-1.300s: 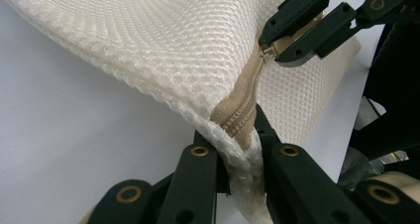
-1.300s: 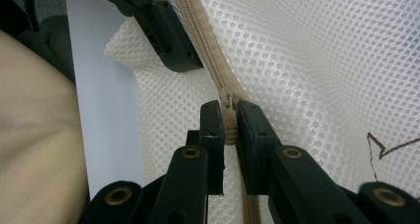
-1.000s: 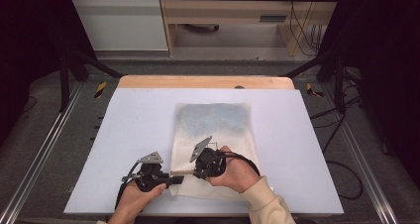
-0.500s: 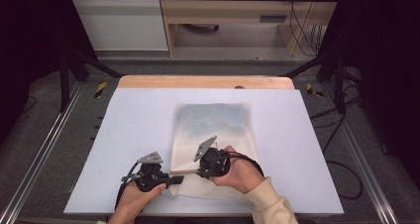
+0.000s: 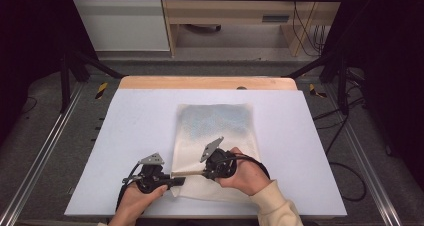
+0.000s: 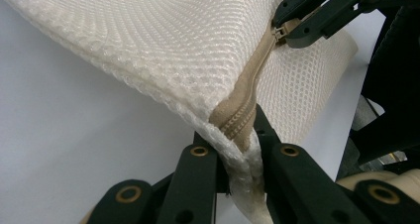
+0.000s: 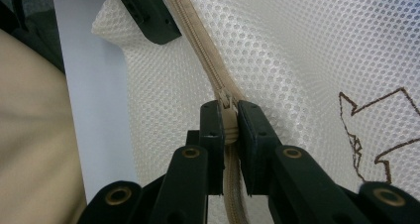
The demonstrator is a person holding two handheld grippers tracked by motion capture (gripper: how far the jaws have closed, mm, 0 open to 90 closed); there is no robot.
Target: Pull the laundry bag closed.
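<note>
Holding the mesh bag at the table's near edge, I have the left tool clamped shut on its corner where the zipper ends. My right tool is shut on the zipper pull — just beside the left. That zipper runs along the near edge, left to right in the high view, so I judge the pull travels rightward, away from my anchoring left tool.

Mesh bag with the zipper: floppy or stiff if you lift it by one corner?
Likely floppy: the mesh bag sags between the two grips and folds where the left gripper pinches its corner. Probably light, since that thin open weave lifts from one edge. The zipper band looks the firmest part, so the right gripper on its pull should grip securely.
</note>
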